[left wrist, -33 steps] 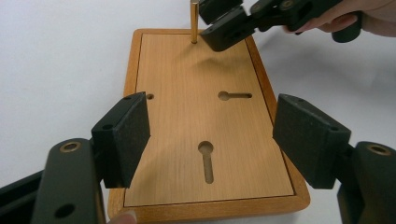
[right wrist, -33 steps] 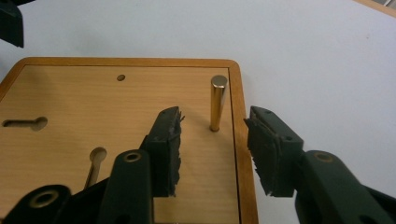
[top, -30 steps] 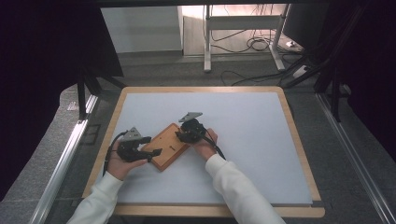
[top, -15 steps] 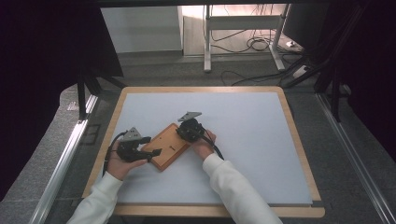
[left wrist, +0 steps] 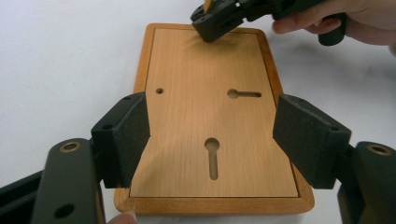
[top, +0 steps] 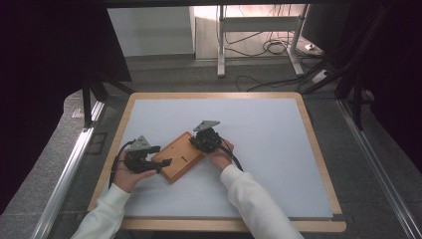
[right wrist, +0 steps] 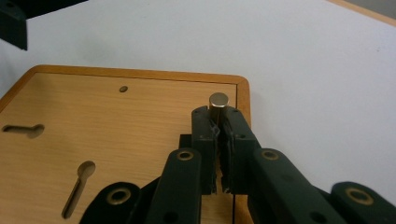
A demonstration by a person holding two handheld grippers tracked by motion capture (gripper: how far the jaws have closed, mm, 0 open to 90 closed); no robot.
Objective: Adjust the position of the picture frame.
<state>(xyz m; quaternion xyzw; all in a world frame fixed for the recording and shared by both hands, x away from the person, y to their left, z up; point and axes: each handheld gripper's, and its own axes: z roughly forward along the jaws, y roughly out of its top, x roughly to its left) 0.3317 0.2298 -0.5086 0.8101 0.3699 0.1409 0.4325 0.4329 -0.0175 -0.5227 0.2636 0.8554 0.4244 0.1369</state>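
A flat wooden board (top: 179, 157) with keyhole slots lies slanted on the white mat (top: 268, 129). My left gripper (top: 160, 158) holds its near end. In the left gripper view the pads (left wrist: 123, 135) sit against both long edges of the board (left wrist: 205, 70). My right gripper (top: 201, 142) is at the board's far end, also seen in the left gripper view (left wrist: 210, 28). Its jaws have just been closing and now stand shut on a small upright metal peg (right wrist: 218, 100). The peg is at the corner of the board (right wrist: 116, 121), between the fingertips (right wrist: 204, 123).
The mat covers a wood-rimmed table (top: 318, 164). Metal rails run along both sides (top: 69, 169). Beyond the far edge are a stand's legs and floor cables (top: 271, 47).
Both hands and the board stand nearly as before. The right gripper has only nudged slightly at the board's far corner.
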